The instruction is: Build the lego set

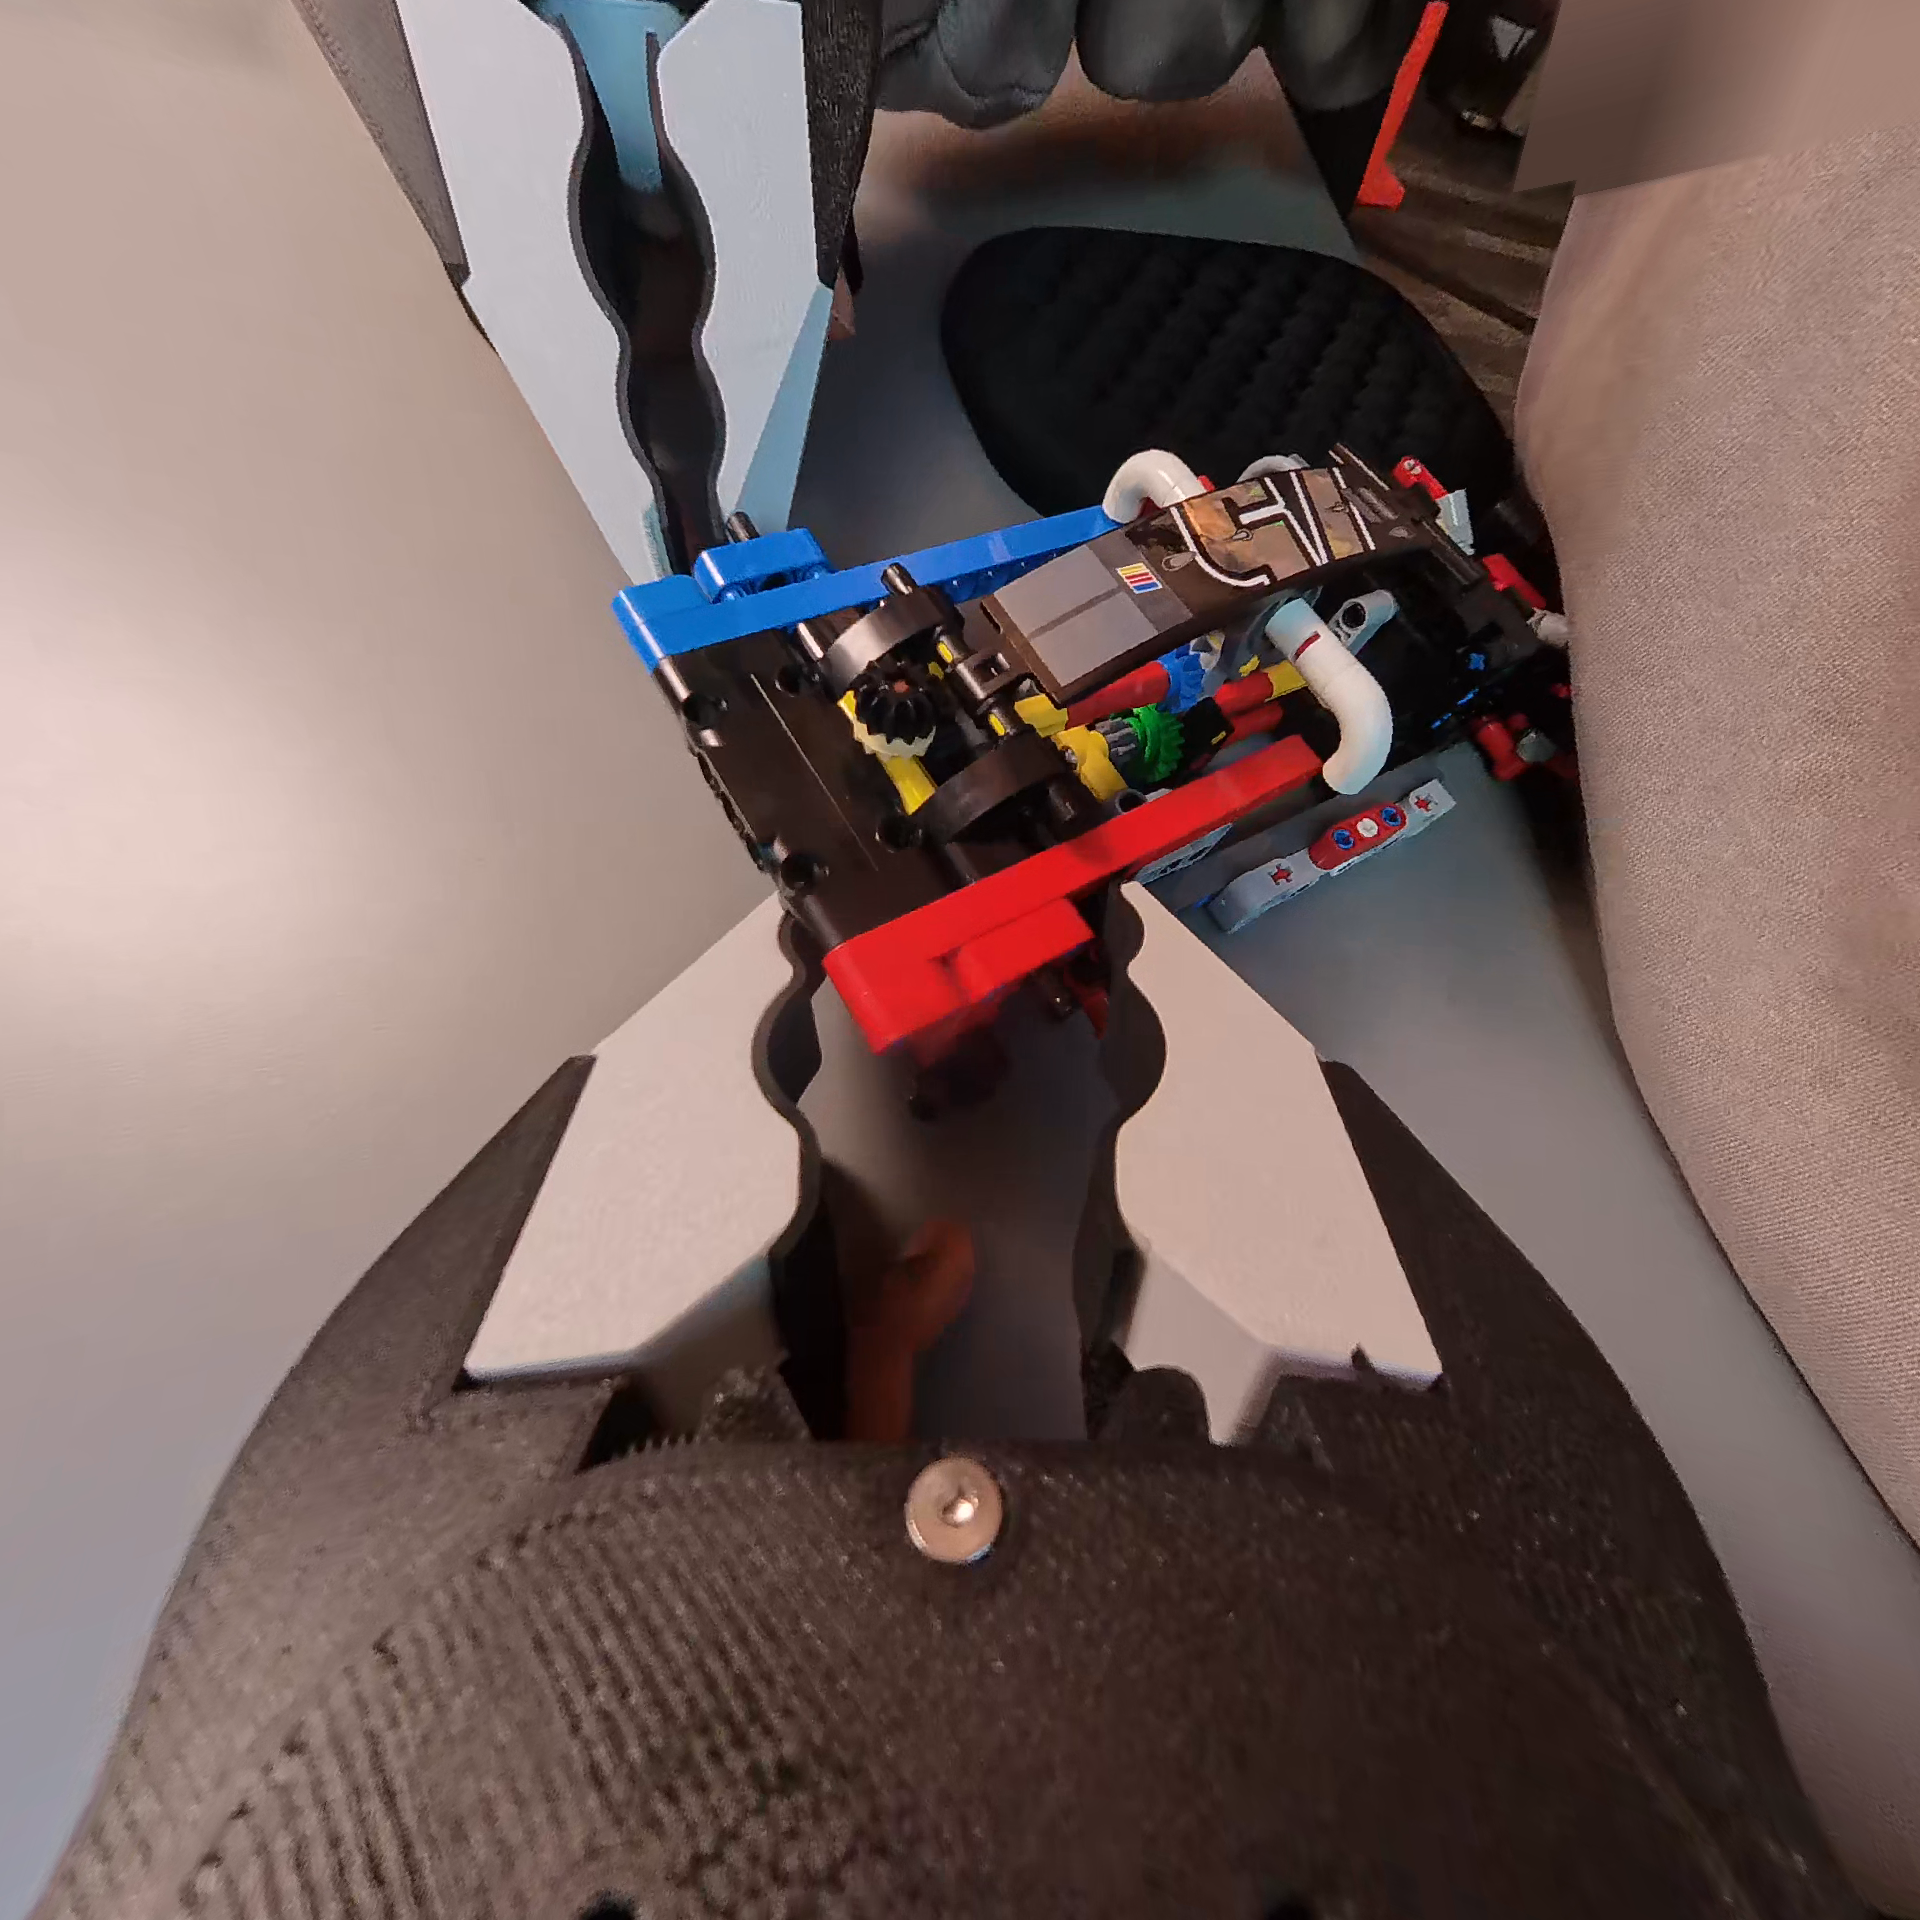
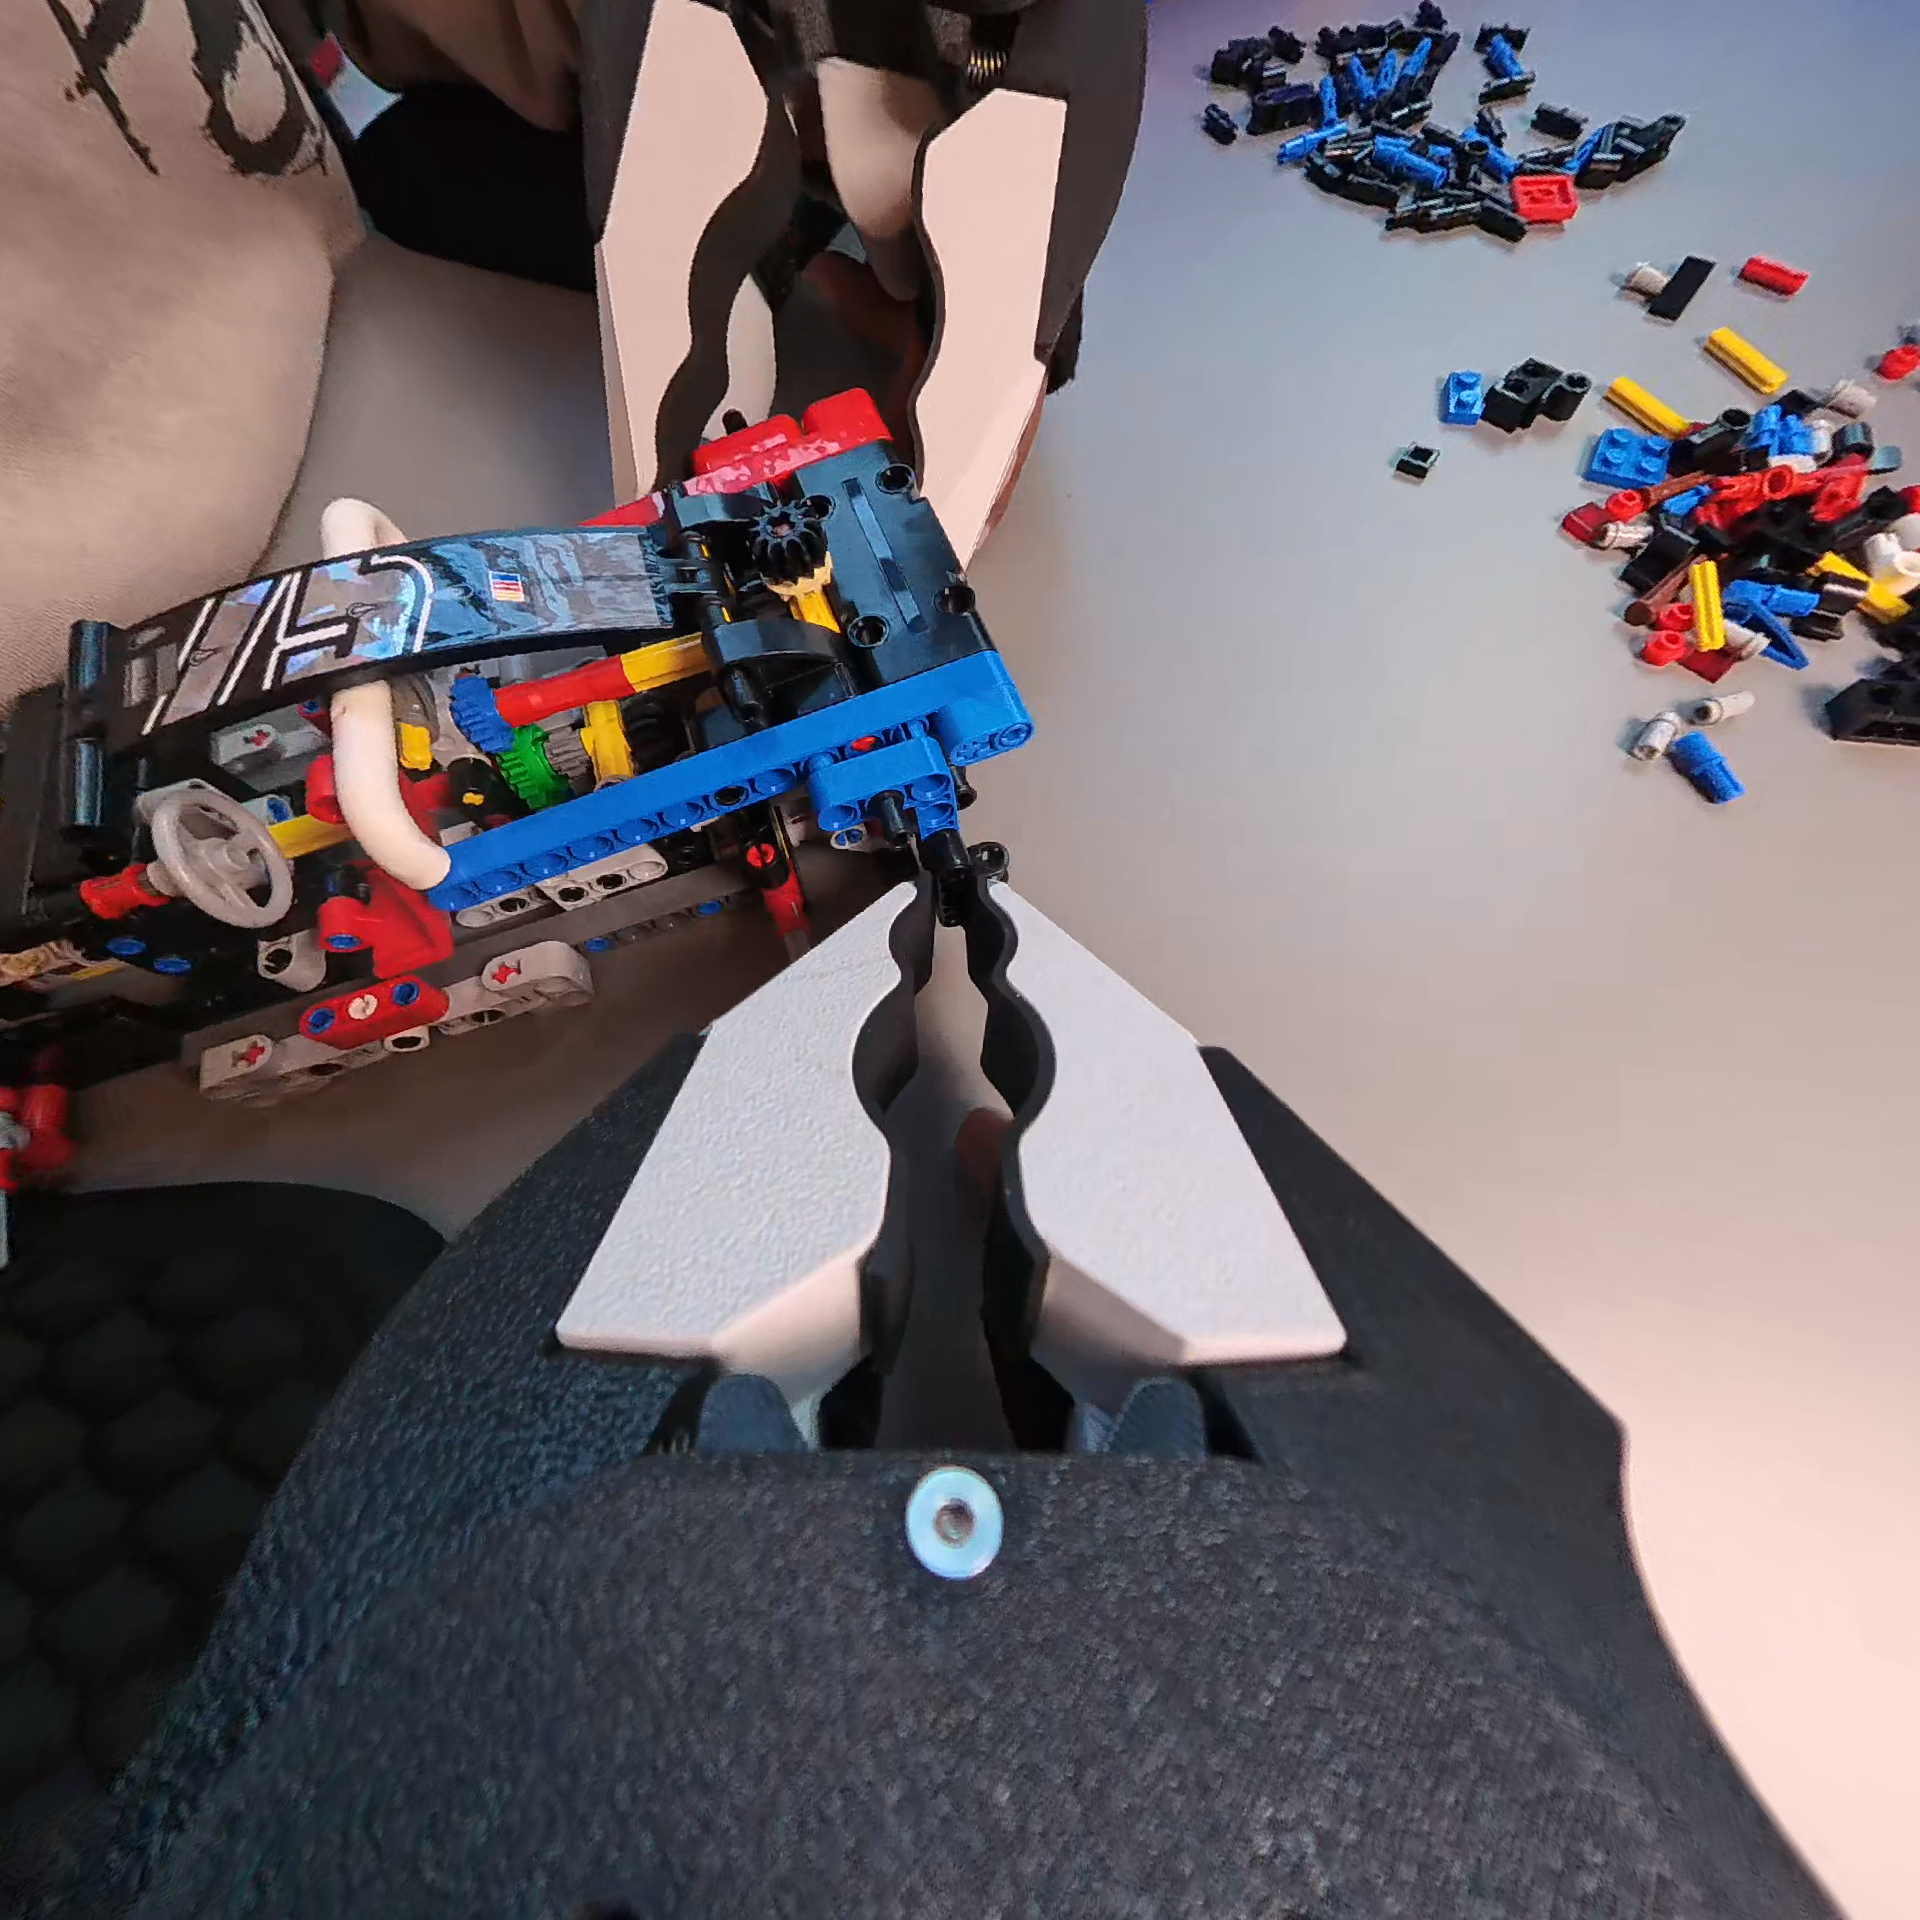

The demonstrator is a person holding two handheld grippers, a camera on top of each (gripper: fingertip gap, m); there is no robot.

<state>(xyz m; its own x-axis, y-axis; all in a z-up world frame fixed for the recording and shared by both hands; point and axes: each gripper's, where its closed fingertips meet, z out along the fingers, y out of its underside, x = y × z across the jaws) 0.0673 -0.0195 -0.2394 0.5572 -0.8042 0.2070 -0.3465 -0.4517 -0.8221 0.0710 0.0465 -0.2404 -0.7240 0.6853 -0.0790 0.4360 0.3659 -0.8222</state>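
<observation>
Partly built lego model point(image 2: 582, 717), long and low, lying on the pale counter point(image 2: 1351, 987) near its edge, beside beige cloth point(image 1: 1745, 623). Blue beam point(image 2: 727, 800) along one flank, red beam point(image 1: 1101, 862) along the other; black end plate point(image 2: 914, 582) with round holes joining the two. Between the beams: black bevel gear point(image 2: 779, 540) on a yellow axle, green gear point(image 2: 532, 764), red and yellow axles, white curved tubes point(image 1: 1351, 717). Black curved panel point(image 2: 416, 608) with white line markings arched over the top. Grey steering wheel point(image 2: 220, 862) at the far end; grey and red beams point(image 2: 416, 1013) along the underside.

Left hand-held gripper point(image 1: 966, 977) narrowed onto the red corner of the model, jaws on either side of it. Right hand-held gripper point(image 2: 951, 888) nearly closed, pinching a small black pin point(image 2: 951, 857) that juts from the blue corner bracket point(image 2: 883, 790).

No containers; loose pieces lying bare on the counter. One heap point(image 2: 1434, 125) of blue and black pins with a red plate, well apart from the model. A second, mixed heap point(image 2: 1766, 540) of red, blue, yellow, black and white parts farther along the counter. Black quilted cushion point(image 1: 1216, 364) beyond the counter edge.
</observation>
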